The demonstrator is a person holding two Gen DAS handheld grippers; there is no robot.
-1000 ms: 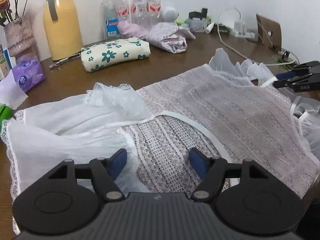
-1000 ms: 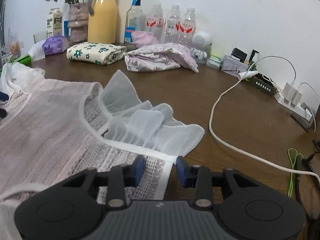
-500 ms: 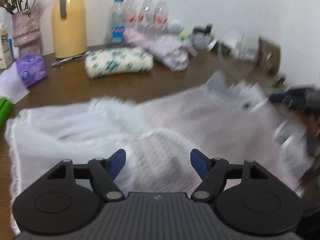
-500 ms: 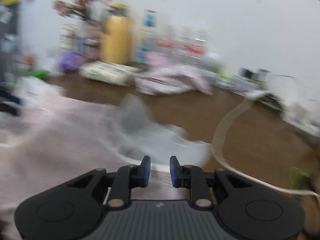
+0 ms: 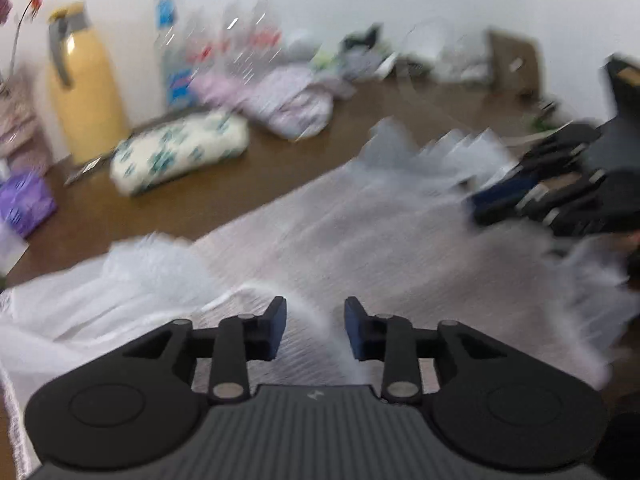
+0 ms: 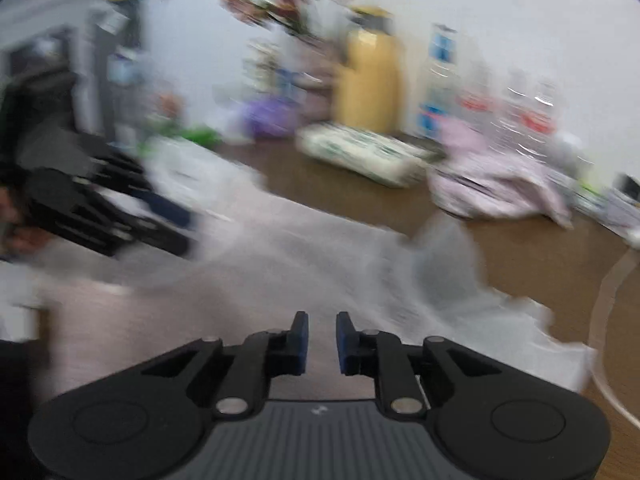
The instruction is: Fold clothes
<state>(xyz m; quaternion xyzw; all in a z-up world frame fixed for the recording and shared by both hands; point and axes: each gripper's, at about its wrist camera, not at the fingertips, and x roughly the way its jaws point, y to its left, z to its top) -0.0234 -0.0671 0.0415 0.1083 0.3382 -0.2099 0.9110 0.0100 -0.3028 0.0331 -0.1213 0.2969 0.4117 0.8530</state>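
Pale pink lace, blurred by motion, fills both views: the dress (image 5: 384, 240) lies spread on the brown table (image 5: 168, 204), right under my two claws. My left claw (image 5: 315, 328) has just been closing; its jaws now stand partly apart over a white trim band, with cloth showing in the gap, and I cannot tell whether the pads pinch it. My right claw (image 6: 319, 342) has also been closing, and its jaws are now only a narrow slit apart above the lace; no fold is clearly caught between them. The left view alone shows the white sheer sleeve (image 5: 100, 300) bunched at the near left and the dress hem running off the lower left of the frame. The right view alone shows the ruffled sleeve (image 6: 480, 312) ending on bare wood, with a white cable (image 6: 604, 312) curving just beyond it. Each camera catches the other claw: mine on the right (image 5: 560, 196) sits at the dress's far edge in the left view, mine on the left (image 6: 100, 216) at the opposite side in the right view. Behind the dress a strip of bare table stays free, then comes clutter along the wall: a yellow flask (image 5: 86, 88), bottles (image 6: 520, 108), a folded floral cloth (image 5: 180, 156) and a crumpled pink garment (image 6: 500, 188). A purple pack (image 5: 24, 204) sits near the left edge.
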